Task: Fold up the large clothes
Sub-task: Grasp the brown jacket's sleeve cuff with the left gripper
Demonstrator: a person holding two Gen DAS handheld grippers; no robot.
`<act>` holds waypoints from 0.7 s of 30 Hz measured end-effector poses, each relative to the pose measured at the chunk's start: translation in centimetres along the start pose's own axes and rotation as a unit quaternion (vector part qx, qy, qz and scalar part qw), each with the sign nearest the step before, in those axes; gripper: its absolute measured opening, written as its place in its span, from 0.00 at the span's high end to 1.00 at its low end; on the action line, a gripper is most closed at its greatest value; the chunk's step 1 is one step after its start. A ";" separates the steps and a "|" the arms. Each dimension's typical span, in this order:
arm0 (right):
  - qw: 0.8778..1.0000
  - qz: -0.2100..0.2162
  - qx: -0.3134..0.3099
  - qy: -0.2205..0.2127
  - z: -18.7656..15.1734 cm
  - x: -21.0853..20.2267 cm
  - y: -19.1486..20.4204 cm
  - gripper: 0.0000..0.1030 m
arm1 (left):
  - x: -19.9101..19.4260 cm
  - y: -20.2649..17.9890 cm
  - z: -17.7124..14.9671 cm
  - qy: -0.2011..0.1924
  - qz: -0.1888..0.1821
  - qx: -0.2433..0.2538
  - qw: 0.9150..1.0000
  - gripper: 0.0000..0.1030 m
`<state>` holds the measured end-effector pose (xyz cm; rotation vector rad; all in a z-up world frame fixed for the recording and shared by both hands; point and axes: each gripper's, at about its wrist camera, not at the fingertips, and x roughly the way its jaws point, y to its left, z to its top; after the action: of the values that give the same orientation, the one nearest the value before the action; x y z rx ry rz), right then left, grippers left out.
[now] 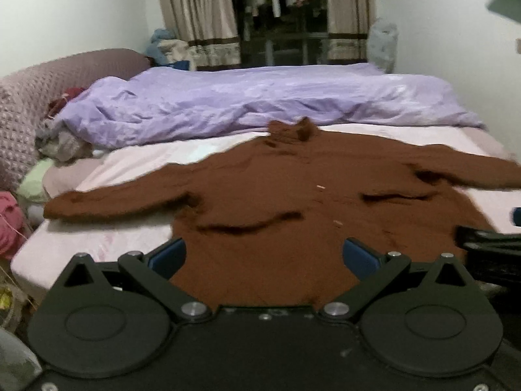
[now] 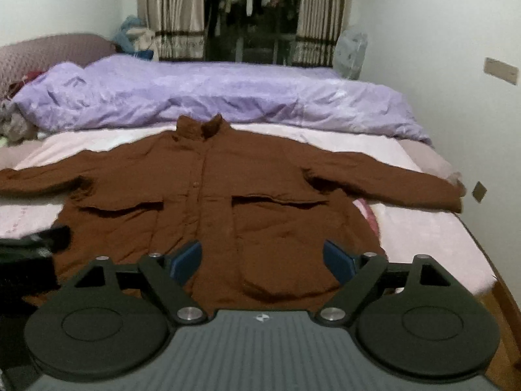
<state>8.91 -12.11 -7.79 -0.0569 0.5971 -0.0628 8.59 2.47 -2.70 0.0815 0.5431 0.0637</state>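
While sleeves splay, brown shirt [image 2: 228, 202] flat — bed [image 2: 423, 228]

Matt brown cloth shirt [image 2: 208, 195]

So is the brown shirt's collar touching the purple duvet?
Cannot tell. In the right wrist view the brown shirt's collar meets the purple duvet's near edge, but neither view plainly shows contact or a gap there.
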 end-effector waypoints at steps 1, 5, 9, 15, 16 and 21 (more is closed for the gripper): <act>1.000 0.001 -0.005 0.008 0.5 1.2 -0.1 0.05 | 1.4 0.5 0.5 -0.001 0.012 0.000 1.000 0.00; 0.999 -0.025 0.012 0.024 1.5 4.3 -1.4 0.05 | 8.8 3.6 2.7 0.037 0.077 -0.013 0.996 0.00; 0.998 -0.024 0.044 0.025 2.7 6.9 -4.0 0.05 | 14.2 7.7 5.2 0.053 0.136 -0.026 0.989 0.00; 0.997 -0.014 0.051 0.056 5.7 13.0 -6.0 0.05 | 20.3 15.6 7.2 0.053 0.217 -0.066 0.973 0.00; 0.998 -0.009 0.046 0.050 6.1 13.6 -6.1 0.05 | 20.8 16.9 7.1 0.053 0.231 -0.071 0.969 0.00; 0.997 -0.022 0.035 0.059 7.7 17.9 -6.3 0.05 | 25.4 25.2 6.6 0.085 0.314 -0.085 0.942 0.00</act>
<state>27.78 -19.51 -10.96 0.0015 0.7120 -0.1308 32.71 29.17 -7.68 0.0788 0.6652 0.7462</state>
